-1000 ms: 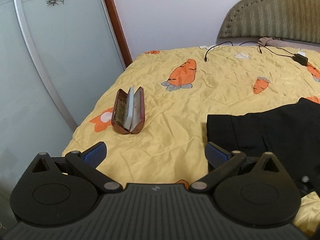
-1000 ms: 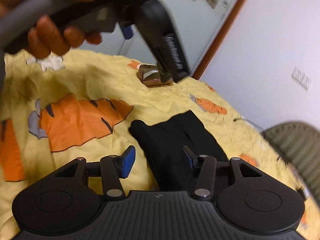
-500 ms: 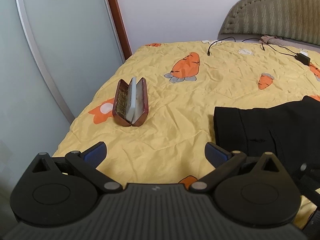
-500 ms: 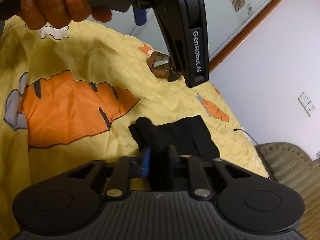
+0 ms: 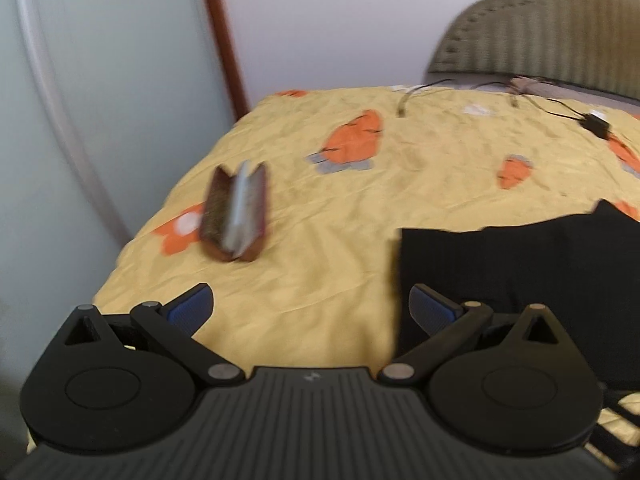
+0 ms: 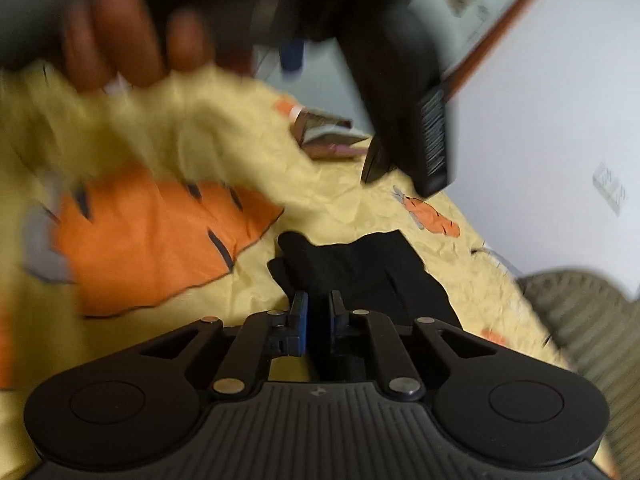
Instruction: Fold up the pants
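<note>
Right wrist view, right gripper pinched nearly closed on black pants lying on yellow bedspread, left gripper spread wide, holding nothing, pants edge beside its right finger, brown case beyond.

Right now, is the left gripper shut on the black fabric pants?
No: the left gripper is wide open, with the black fabric pants beside its right finger.
</note>
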The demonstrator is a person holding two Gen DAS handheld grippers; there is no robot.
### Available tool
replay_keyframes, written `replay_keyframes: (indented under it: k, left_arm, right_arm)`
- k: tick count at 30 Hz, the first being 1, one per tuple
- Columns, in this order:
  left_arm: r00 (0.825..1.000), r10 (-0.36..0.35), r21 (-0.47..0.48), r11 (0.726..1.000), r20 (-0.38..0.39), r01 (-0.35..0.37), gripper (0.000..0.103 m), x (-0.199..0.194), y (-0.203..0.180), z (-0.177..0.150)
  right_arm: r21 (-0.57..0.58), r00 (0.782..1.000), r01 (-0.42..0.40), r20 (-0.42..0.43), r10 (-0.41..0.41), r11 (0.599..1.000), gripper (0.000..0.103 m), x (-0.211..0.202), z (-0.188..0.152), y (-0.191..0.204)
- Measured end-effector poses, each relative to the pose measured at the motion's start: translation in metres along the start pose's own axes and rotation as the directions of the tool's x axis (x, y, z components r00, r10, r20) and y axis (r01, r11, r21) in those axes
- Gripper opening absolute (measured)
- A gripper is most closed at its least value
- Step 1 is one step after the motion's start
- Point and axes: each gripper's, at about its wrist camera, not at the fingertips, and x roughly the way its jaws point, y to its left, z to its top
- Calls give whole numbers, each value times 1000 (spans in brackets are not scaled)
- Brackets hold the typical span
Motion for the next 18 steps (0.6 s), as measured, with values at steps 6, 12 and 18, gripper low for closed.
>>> replay_keyframes:
  k: [6, 12, 18]
  left_arm:
    - [986, -162, 94, 983, 49, 157, 103, 0, -60, 6]
    - [988, -151, 182, 971, -30, 154, 103, 21, -105, -19]
    - [990, -120, 177, 975, -70, 131, 103, 39, -90, -35]
  right_arm:
    - [330, 966, 259, -117, -233, 908, 10, -65, -63, -80]
    - [594, 962, 226, -262, -80, 772, 10, -64, -131, -124]
    - [641, 973, 209, -210, -93, 739, 10, -77, -132, -130]
